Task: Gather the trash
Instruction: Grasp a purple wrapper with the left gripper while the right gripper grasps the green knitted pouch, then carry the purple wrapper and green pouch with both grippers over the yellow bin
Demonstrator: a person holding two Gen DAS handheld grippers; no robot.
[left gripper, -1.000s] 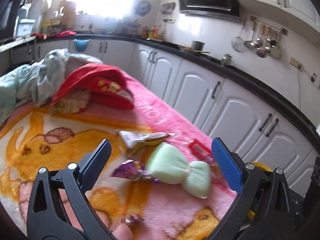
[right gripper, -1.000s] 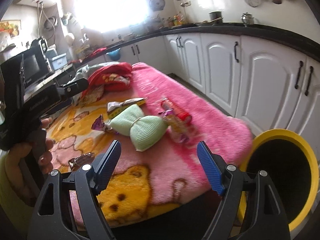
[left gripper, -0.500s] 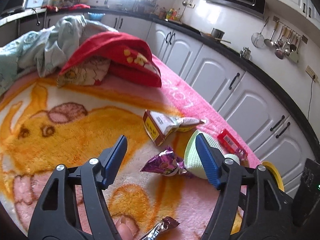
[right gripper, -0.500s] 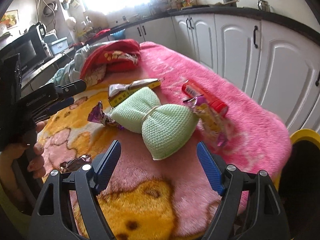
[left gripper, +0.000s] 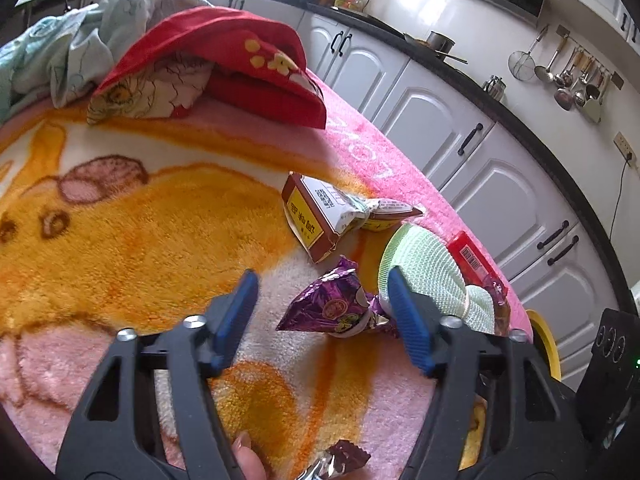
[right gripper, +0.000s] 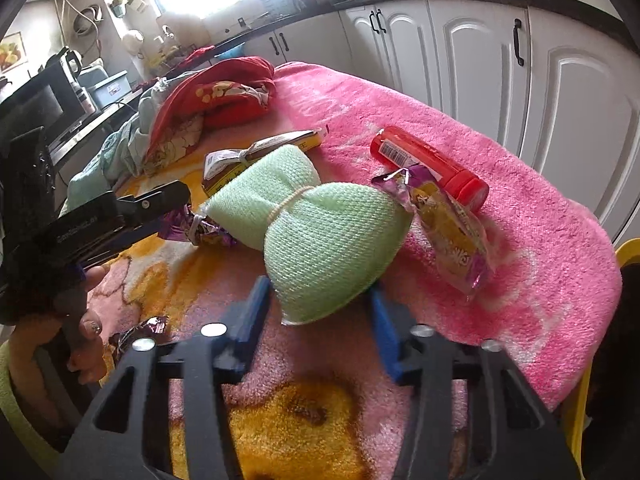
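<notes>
1. Landmark: the green mesh pouch (right gripper: 320, 232), tied at its waist, lies on the pink and yellow blanket (right gripper: 520, 208).
2. Far left of the pouch, the left gripper (left gripper: 320, 300) has its fingers spread; the purple wrapper (left gripper: 332, 308) sits between them, apparently untouched, its twisted end against the pouch's left lobe. In the left wrist view the right blue pad overlaps that lobe.
3. Left and below the pouch, near the person's hand, a dark foil wrapper (right gripper: 136, 332) lies on the blanket.
4. Behind the pouch, touching its far side, lies a crushed yellow and brown carton (left gripper: 316, 216); farther back is a red cushion (left gripper: 240, 64) with pale green cloth (left gripper: 80, 48) beside it.
5. The right gripper (right gripper: 316, 320) straddles the pouch's near lobe, fingers spread with a pad just beside each side; whether they touch it cannot be told.
6. Right of the pouch, touching its edge, lies a purple and yellow snack packet (right gripper: 448, 228), and behind that a red tube (right gripper: 428, 168).
7. Far right, past the blanket's edge, is a yellow bin rim (right gripper: 628, 248), before white cabinets (right gripper: 480, 60).
</notes>
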